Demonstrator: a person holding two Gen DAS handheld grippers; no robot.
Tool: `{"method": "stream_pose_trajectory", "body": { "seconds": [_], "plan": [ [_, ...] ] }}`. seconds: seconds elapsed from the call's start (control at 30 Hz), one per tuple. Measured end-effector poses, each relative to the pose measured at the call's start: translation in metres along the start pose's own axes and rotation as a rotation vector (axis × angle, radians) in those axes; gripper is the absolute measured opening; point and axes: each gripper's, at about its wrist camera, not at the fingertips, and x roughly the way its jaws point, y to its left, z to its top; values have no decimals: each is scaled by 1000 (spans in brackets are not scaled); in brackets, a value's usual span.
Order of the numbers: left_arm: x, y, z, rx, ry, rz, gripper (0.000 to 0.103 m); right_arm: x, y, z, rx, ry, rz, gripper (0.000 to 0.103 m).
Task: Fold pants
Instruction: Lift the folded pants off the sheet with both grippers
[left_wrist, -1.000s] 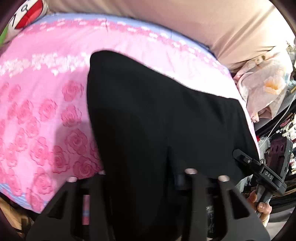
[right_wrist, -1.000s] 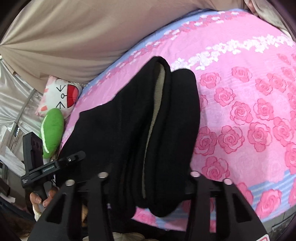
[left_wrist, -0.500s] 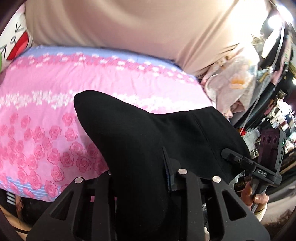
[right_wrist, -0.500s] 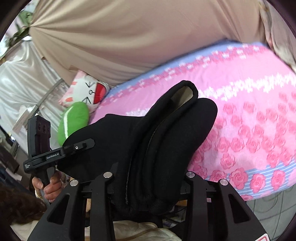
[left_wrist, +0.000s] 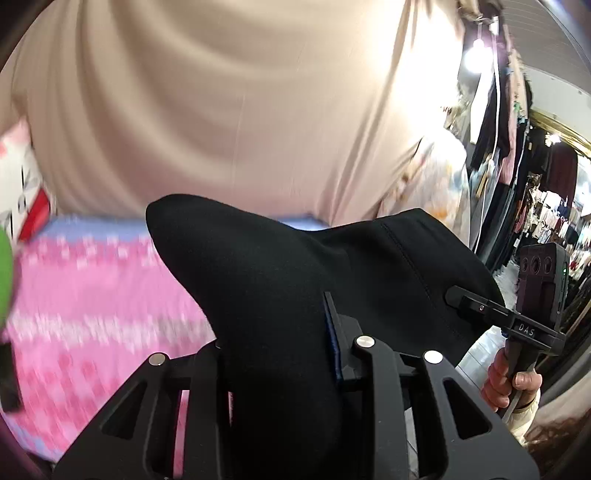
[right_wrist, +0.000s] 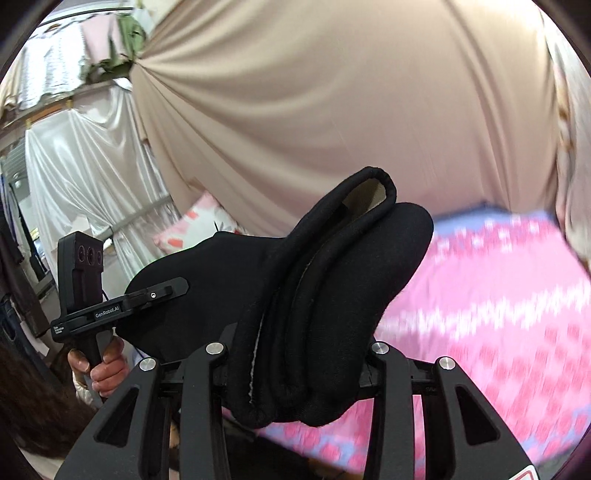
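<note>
Pants (left_wrist: 280, 295), apparently already doubled, hang lifted between left tool (left_wrist: 280, 354) and right tool (right_wrist: 295, 347), each clamping black cloth; next, lay them flat on bed (right_wrist: 498, 302).

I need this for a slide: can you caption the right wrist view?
Right gripper clamps bunched black pants above a pink rose bedsheet, the left gripper gripping alongside.
</note>
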Motion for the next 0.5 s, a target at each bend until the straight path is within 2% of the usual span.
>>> {"method": "stream_pose_trajectory", "body": {
  "seconds": [0.13, 0.27, 0.5],
  "plan": [
    [-1, -2, 37, 55, -99, 22, 27, 5, 5, 42, -77, -96, 0, 36],
    [15, 6, 74, 70, -181, 47, 27, 23, 4, 76, -116, -161, -8, 36],
    [71, 32, 117, 84, -235, 105, 28, 84, -29, 129, -102, -225, -5, 36]
  ]
}}
